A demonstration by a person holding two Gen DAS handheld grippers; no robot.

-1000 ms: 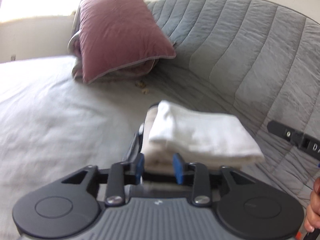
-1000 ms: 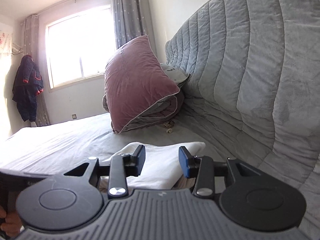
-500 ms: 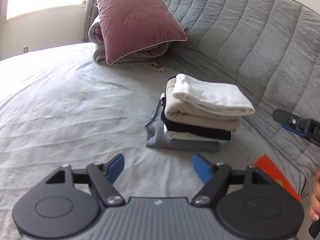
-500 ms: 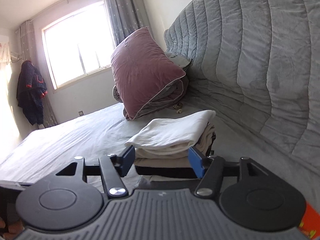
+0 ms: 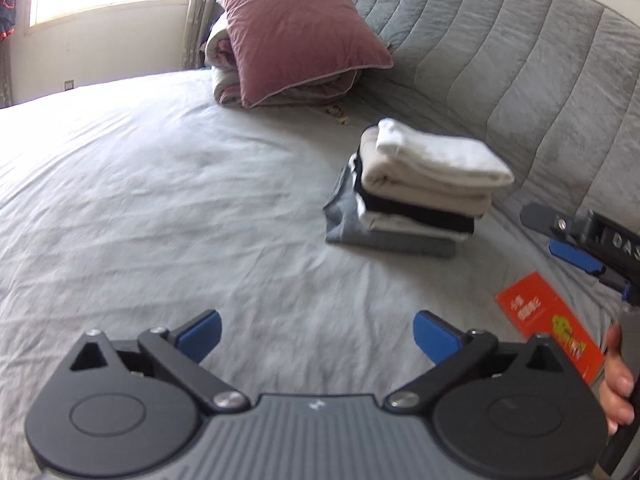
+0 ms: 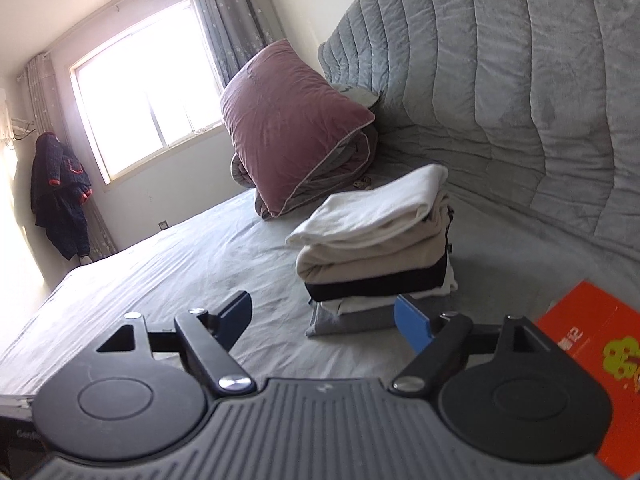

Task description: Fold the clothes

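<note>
While our left tool (image 5: 316, 334) and right tool (image 6: 322, 314) are opening with nothing between them, we see the folded stack (image 5: 416, 188) sitting on the bed (image 5: 160, 200); orange card (image 5: 548, 332) lies nearby.

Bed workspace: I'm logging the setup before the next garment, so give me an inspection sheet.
Surface: grey sheet, wrinkled, bare in front.
Job's things: stack of folded clothes, white piece on top, near the quilted backrest.
Clutter: orange card flat beside the stack; small object by the pillow.
Grippers: left gripper and right gripper both opening, nothing between the jaws.
Cables: nothing seen.
Surroundings: window, curtains, dark jacket hanging.
</note>
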